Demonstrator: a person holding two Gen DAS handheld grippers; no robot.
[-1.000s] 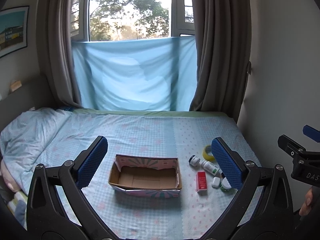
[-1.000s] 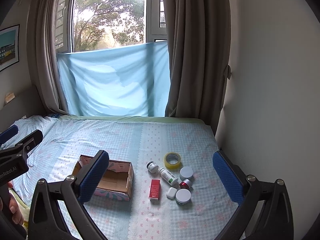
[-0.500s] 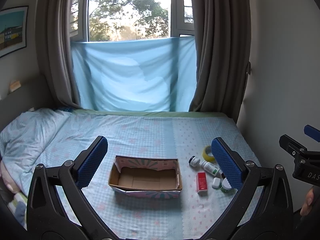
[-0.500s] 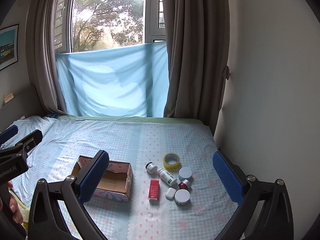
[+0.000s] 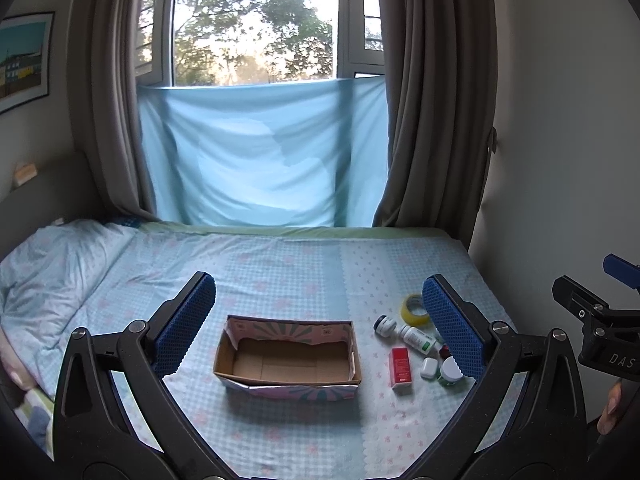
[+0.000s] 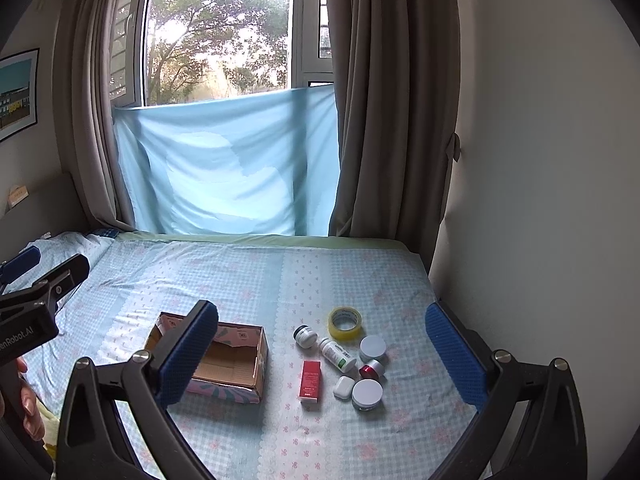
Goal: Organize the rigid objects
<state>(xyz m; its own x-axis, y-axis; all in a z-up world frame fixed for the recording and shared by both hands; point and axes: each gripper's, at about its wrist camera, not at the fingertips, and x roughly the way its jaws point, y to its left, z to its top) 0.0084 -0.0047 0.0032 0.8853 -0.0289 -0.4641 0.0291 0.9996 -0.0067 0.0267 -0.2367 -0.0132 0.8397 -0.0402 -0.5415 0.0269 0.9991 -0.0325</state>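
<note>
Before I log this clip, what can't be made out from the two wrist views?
- Left wrist view: the right finger pad covers part of the small items; only part of the white-lidded jar shows.
- Right wrist view: the left finger pad hides the cardboard box's near left corner.
- Both views: label text on the white bottle and red box is too small to read.

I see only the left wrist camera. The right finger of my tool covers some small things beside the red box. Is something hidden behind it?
Observer: Yes. The right wrist camera shows a white-lidded jar between the tape roll and the small red jar.
Operator: Does the right tool hold anything?
Observer: No. The right tool is open, with nothing between its fingers.
</note>
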